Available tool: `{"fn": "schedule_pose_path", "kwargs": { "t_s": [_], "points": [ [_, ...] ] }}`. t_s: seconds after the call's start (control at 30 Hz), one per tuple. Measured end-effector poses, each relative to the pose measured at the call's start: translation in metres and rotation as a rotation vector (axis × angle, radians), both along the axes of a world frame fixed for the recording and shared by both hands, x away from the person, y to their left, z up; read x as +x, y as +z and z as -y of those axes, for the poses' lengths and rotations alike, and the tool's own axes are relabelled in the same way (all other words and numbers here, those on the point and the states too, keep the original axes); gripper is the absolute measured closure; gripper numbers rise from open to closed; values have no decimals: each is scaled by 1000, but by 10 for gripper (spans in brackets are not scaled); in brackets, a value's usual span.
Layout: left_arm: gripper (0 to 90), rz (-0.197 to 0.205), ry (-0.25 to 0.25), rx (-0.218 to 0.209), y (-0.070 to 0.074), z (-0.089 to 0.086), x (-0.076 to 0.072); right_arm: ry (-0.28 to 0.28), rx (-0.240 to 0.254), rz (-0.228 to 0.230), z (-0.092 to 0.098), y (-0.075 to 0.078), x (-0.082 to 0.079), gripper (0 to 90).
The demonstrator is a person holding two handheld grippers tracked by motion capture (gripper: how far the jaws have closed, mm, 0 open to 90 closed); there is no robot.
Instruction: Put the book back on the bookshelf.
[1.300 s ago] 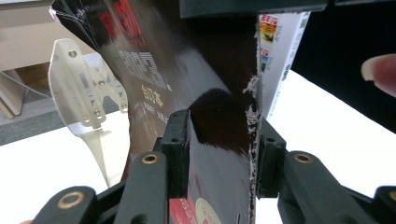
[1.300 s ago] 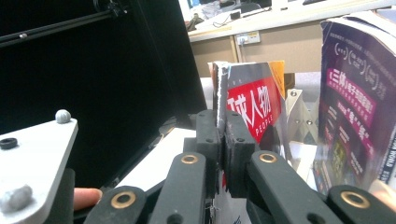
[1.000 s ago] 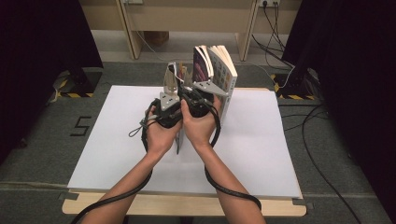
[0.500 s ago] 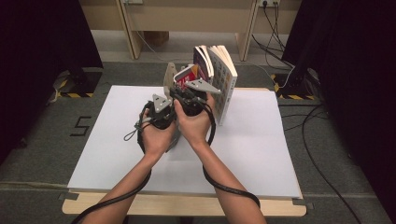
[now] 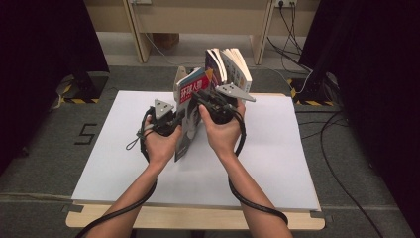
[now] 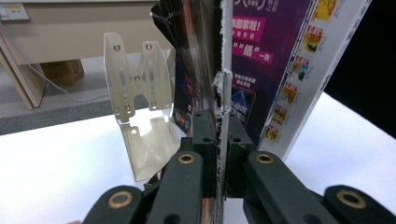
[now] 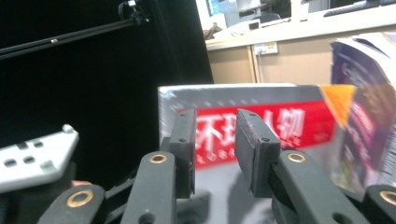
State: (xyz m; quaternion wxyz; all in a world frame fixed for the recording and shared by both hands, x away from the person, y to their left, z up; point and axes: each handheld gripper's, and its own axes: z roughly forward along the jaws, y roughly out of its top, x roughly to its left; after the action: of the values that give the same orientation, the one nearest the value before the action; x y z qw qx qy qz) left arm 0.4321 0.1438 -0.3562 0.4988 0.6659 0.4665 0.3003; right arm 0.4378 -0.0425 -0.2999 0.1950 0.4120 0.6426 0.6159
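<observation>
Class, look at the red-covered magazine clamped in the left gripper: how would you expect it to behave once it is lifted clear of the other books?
The magazine looks thin and glossy, so it would probably flop or bow above the left gripper, whose jaws pinch just its edge. The shiny cover may slip. Free of the books, it would likely tip rather than stand.

Magazine top cut off by upper edge in left gripper view; red title blurred in right gripper view.
</observation>
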Motion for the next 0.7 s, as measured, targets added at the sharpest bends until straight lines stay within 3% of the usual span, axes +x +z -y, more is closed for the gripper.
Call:
{"fn": "schedule_pose_path", "kwargs": {
  "t_s": [0.37,0.7],
  "points": [
    [864,32,1,-11,5,-9,0,-45,-23,-44,34,-20,-5,692],
    [864,57,10,-25,9,-16,1,-82,-43,-97,61,-48,-11,693]
  ]
}}
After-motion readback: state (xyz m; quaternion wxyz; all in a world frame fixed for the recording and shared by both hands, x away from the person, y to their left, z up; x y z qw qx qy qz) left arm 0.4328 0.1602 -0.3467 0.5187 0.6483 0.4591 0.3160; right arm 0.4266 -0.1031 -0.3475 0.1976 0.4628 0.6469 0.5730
